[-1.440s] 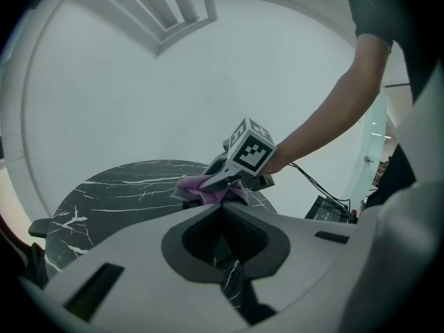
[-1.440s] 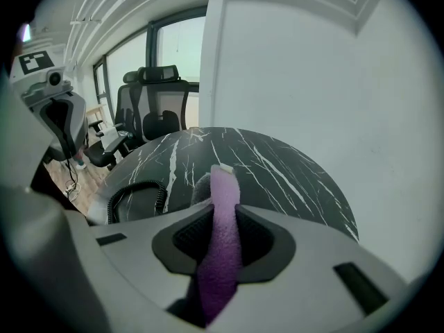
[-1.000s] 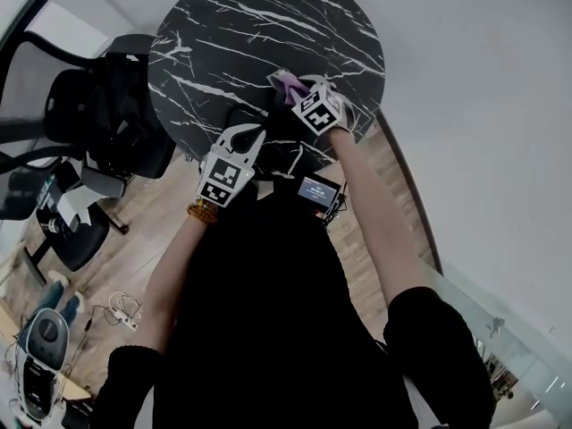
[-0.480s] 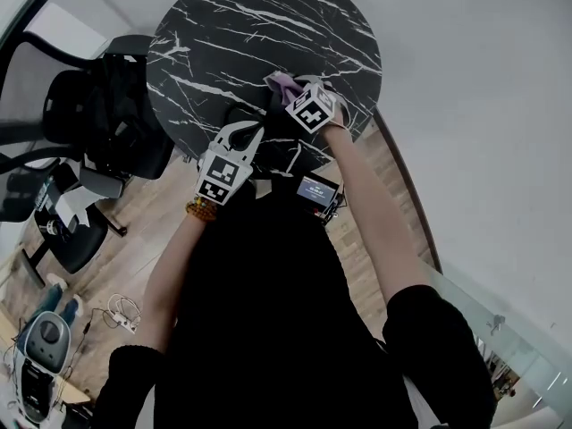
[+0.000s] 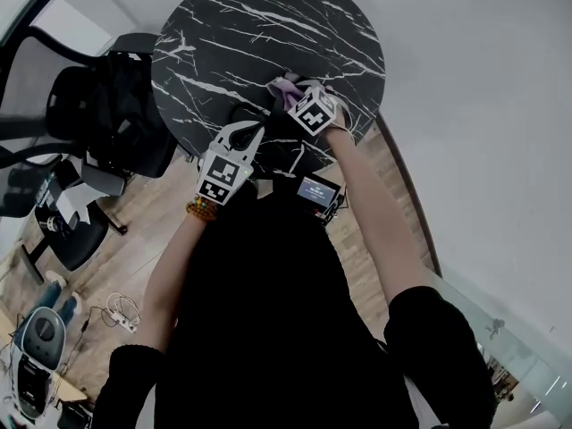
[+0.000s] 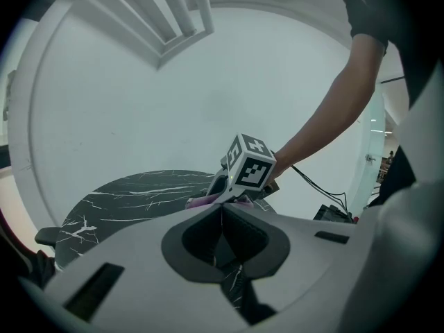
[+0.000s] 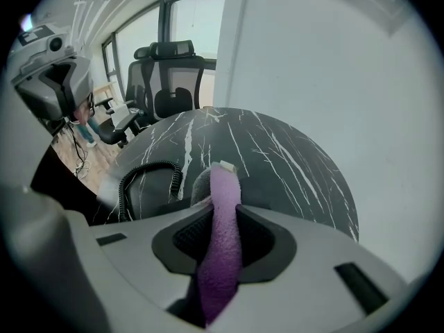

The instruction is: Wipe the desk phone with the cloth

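Observation:
My right gripper [image 5: 292, 94] is shut on a purple cloth [image 5: 282, 85] over the near right part of the round black marble table [image 5: 232, 34]. In the right gripper view the cloth [image 7: 225, 186] stands up between the jaws. The desk phone's coiled cord [image 7: 149, 175] lies just to its left. The phone's dark body [image 5: 271, 139] is hard to tell from the black tabletop. My left gripper [image 5: 249, 133] is shut on nothing at the table's near edge, left of the phone. Its view shows the right gripper's marker cube [image 6: 250, 165] just ahead.
A small device with a lit screen [image 5: 317, 189] sits at the table's near edge by my body. Black office chairs [image 5: 103, 105] stand left of the table, on a wooden floor. A white wall [image 5: 483, 105] runs close along the right.
The right gripper with the cloth moved slightly left and then back right over the phone. The left gripper has barely moved.

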### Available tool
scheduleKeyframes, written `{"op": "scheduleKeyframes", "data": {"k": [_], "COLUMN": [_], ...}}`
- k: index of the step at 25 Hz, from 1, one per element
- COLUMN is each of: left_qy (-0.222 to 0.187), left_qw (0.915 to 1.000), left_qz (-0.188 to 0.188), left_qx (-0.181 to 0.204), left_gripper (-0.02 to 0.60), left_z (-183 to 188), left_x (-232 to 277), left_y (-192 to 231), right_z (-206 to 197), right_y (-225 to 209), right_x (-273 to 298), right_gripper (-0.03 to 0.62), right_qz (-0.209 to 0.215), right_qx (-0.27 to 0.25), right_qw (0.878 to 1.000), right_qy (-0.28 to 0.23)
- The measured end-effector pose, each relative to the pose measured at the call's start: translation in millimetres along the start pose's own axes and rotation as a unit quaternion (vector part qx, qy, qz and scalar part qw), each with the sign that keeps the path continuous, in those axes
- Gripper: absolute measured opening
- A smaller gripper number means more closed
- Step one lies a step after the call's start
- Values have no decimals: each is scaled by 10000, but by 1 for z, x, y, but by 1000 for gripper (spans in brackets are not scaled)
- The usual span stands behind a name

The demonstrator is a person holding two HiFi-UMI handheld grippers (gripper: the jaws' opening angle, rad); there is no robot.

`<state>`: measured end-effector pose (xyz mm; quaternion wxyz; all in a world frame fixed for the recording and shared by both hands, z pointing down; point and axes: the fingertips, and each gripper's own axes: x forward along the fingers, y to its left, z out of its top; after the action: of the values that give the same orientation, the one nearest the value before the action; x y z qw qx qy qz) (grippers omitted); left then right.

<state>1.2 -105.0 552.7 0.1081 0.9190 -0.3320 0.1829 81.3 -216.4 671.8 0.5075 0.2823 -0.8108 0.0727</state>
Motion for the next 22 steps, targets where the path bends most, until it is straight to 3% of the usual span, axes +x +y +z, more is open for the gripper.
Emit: {"op": "scheduleKeyframes", "data": {"k": [22], "left_qy": [38], "left_qw": [9999], "left_qz": [92], "left_qx": [-16], "left_gripper": [15], "left_z": [-5], "left_x": [-8], "left_y": [8], "right_z": [-9], "right_y": [66], "right_x": [14], "right_gripper": [89], "right_qz": [477], "right_qx": [-525], "right_qw": [9971], "right_qy": [267]}}
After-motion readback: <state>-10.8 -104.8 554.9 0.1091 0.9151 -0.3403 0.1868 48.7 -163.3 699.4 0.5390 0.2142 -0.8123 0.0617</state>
